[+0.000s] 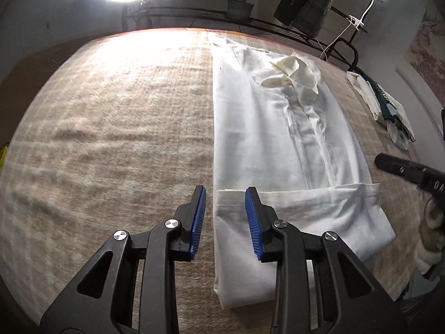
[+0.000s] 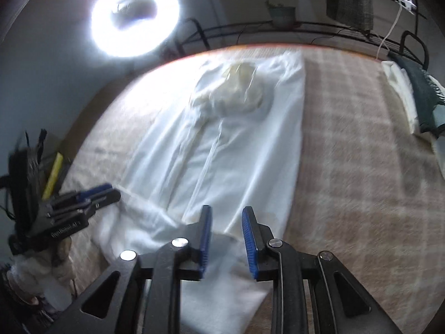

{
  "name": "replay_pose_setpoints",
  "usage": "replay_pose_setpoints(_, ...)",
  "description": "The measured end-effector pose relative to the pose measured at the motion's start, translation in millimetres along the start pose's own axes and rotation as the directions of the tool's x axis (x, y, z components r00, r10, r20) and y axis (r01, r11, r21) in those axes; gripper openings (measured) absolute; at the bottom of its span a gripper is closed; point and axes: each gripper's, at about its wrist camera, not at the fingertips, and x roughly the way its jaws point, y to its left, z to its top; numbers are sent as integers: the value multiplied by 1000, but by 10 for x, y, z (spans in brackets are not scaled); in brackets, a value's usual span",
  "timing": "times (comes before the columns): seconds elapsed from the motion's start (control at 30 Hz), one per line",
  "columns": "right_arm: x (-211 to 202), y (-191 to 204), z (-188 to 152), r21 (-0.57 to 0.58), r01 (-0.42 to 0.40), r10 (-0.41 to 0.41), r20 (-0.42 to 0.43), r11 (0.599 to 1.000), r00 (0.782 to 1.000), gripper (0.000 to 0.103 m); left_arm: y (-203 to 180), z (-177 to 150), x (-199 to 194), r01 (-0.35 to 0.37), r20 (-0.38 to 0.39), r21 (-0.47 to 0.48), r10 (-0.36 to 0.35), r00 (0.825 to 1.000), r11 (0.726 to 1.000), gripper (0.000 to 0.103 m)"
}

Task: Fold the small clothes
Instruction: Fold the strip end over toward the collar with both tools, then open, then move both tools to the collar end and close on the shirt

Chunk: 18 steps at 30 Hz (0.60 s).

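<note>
A white shirt (image 1: 261,139) lies lengthwise on the beige plaid cover, sides folded in, its cream collar (image 1: 294,72) at the far end and its near hem (image 1: 300,208) folded up over the body. My left gripper (image 1: 225,194) is open and empty, just above the shirt's near left edge. My right gripper (image 2: 226,214) is open and empty, above the near end of the shirt (image 2: 222,144). The left gripper (image 2: 91,194) also shows at the left of the right wrist view. The right gripper's body (image 1: 403,169) shows at the right of the left wrist view.
The beige plaid cover (image 1: 111,139) spreads over the whole surface. Folded clothes (image 1: 386,103) lie at the far right edge. A ring light (image 2: 136,14) glares behind, beside a black metal rack (image 1: 211,16) with a plant pot. A yellow object (image 2: 54,175) stands off the left edge.
</note>
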Motion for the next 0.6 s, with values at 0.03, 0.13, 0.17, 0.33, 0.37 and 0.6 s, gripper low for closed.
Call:
replay_pose_setpoints(0.03, -52, -32, 22, 10, -6, 6, 16, 1000, 1000, 29, 5, 18, -18, 0, 6, 3, 0, 1000, 1000, 31)
replay_pose_setpoints(0.13, -248, -191, 82, 45, -8, 5, 62, 999, 998, 29, -7, 107, -46, 13, 11, 11, -14, 1000, 1000, 31)
replay_pose_setpoints(0.17, -286, -240, 99, 56, -6, 2, 69, 998, 998, 30, -27, 165, -43, 18, 14, 18, -19, 1000, 1000, 31)
replay_pose_setpoints(0.33, -315, -436, 205, 104, -1, -7, 81, 995, 997, 34, -70, 551, -45, 55, 28, 13, -56, 998, 998, 31)
replay_pose_setpoints(0.37, -303, -468, 234, 112, -6, -3, 79, 994, 997, 36, -63, 629, -42, 64, 31, 8, -64, 997, 998, 31)
replay_pose_setpoints(0.6, -128, -681, 625, 104, 20, -30, 90, 994, 995, 36, 85, 1231, 326, 92, 12, 5, -92, 996, 996, 40)
